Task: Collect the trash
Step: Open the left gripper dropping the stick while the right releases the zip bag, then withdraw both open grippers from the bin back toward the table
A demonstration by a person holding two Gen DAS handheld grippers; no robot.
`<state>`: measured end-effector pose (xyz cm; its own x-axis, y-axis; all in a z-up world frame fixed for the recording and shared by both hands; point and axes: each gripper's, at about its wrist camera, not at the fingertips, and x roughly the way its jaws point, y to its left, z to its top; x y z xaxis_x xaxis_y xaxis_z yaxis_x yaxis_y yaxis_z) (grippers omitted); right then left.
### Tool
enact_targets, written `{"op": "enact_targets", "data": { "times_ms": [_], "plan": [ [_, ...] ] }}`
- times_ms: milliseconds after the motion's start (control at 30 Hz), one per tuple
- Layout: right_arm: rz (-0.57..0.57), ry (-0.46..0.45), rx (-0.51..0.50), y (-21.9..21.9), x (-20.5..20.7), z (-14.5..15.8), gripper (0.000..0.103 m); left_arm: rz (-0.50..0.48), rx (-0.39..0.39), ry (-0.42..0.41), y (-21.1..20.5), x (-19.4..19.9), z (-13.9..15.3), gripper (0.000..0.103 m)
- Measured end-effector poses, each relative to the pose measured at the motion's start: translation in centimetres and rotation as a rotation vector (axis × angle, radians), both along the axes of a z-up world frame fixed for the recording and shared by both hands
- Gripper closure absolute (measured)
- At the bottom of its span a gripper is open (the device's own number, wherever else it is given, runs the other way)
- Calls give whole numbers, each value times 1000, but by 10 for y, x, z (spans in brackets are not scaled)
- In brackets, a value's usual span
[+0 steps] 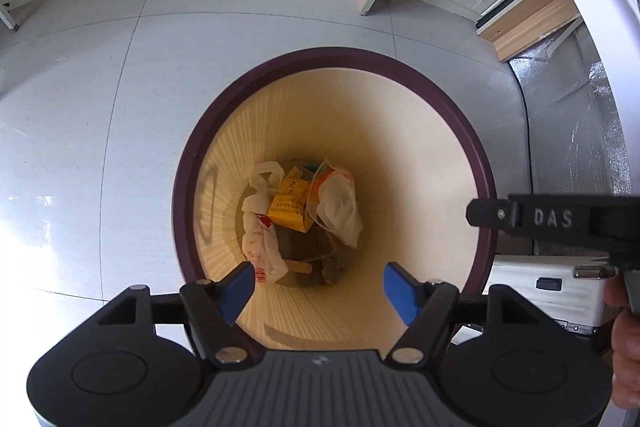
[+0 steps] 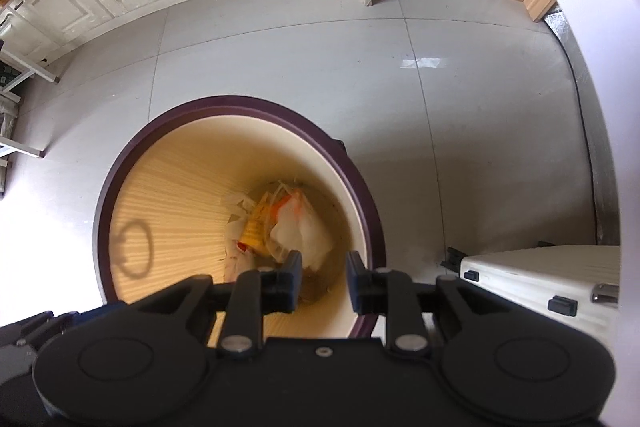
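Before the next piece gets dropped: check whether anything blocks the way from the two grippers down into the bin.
Nothing visible does. The left gripper and right gripper hang open over the bin, whose mouth has no lid. Bags and a yellow carton lie only at the bottom.

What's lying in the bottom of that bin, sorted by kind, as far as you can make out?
White plastic bags: 3
Yellow cartons: 1
Wooden sticks: 1
Total: 5 visible in the bin; something grey beneath is too dim to name.
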<state>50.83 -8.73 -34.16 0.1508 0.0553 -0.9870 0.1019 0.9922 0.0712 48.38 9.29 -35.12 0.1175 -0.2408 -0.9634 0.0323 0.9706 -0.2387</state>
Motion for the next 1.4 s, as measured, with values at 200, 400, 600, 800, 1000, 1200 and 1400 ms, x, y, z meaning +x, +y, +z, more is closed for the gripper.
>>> {"op": "enact_targets", "data": {
  "times_ms": [200,400,600,800,1000,1200,1400],
  "plan": [
    [31,0,10,0,-9,12,79,1,13,-20,0,-2,11,30],
    [71,-22,22,-1,-18,29,78,18,25,-51,8,-7,31,24],
    [82,-55,39,-3,-29,44,61,30,50,-64,15,-22,50,11],
    [121,-100,15,-1,-44,64,39,47,64,-71,26,-36,65,1],
    [118,-140,5,-5,-60,84,13,54,75,-85,36,-53,77,0],
    [125,-160,-18,-7,-76,97,0,73,84,-112,45,-68,94,0],
    [148,-185,-31,-3,-95,110,0,75,91,-150,52,-86,117,0]
  ]
}}
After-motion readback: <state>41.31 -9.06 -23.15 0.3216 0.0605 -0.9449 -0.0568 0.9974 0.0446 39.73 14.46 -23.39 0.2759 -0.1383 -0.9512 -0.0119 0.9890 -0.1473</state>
